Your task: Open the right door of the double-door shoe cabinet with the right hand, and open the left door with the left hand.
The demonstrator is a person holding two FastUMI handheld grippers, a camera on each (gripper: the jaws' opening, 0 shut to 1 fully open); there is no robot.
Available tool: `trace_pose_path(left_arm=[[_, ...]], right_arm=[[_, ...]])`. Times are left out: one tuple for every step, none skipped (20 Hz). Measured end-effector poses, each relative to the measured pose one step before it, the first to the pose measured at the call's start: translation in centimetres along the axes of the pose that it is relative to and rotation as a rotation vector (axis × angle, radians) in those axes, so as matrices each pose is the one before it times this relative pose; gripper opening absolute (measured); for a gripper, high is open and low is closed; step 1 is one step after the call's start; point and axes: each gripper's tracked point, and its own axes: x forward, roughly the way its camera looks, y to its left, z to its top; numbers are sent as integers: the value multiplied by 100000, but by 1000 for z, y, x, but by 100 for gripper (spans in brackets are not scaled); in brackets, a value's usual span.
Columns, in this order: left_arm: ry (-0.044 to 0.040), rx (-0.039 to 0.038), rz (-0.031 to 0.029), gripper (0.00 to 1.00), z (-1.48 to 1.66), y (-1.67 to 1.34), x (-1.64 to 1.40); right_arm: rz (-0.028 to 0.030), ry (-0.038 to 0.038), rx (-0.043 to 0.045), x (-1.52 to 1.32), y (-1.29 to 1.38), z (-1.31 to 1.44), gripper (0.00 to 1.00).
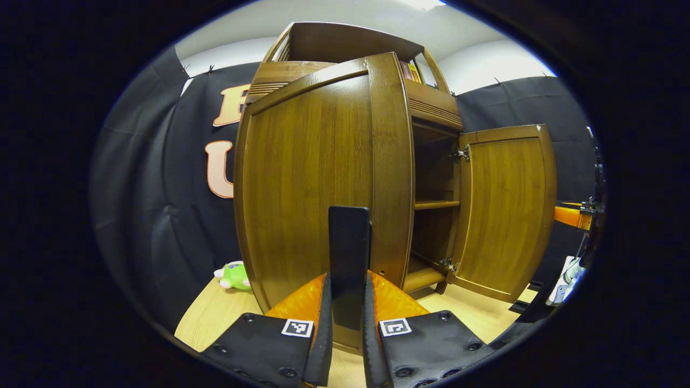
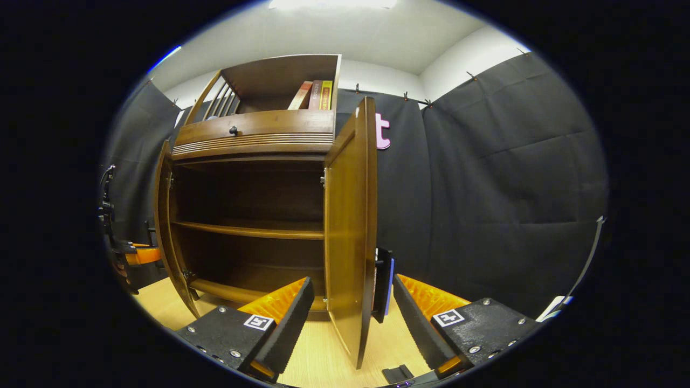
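The brown wooden shoe cabinet point(image 2: 253, 134) stands with both doors swung out. In the left gripper view the left door point(image 1: 307, 183) fills the middle. My left gripper point(image 1: 348, 276) is shut on the left door's dark upright handle point(image 1: 349, 237). The right door point(image 1: 506, 210) hangs open further right, with the right gripper's orange body point(image 1: 571, 215) beyond it. In the right gripper view the right door point(image 2: 350, 215) is seen edge-on. My right gripper point(image 2: 353, 283) is open, one finger on each side of the door and its dark handle point(image 2: 383, 285). The left door point(image 2: 164, 226) and left gripper point(image 2: 137, 254) sit far left.
Inside are two bare shelves point(image 2: 248, 230). Above them runs a drawer with a knob point(image 2: 233, 130), and books point(image 2: 315, 94) stand on top. A green plush toy point(image 1: 234, 275) lies on the light wooden floor point(image 1: 215, 312) left of the cabinet. Black cloth walls close in all round.
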Motion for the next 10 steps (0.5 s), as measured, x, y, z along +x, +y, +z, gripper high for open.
trace_pose_path(left_arm=[[-352,-235,406,31,-115,275,-438],[-374,-608,590,31,49,431,-489],[-113,-469,838,31,-63,459,-546],[153,-58,657,30,34,-62,-109],[309,309,904,29,88,313,-376],[83,775,1460,29,-41,671,-487],[-105,-1059,643,26,44,474,-424],[159,150,118,23,-356,863,-469],[-411,-328,645,23,136,438,-509],[73,488,852,23,15,313,-226]], right_arm=[[1169,-34,80,4,512,139,92],[1904,-21,419,-53,652,42,92],[1682,-31,493,-55,569,70,92],[1189,-78,118,-2,428,28,92],[855,-69,-55,149,382,2,92],[933,147,93,89,396,-7,92],[815,260,354,224,372,-85,92],[864,303,418,143,383,-60,92],[886,326,348,140,370,-91,92],[747,223,271,104,381,-22,92]])
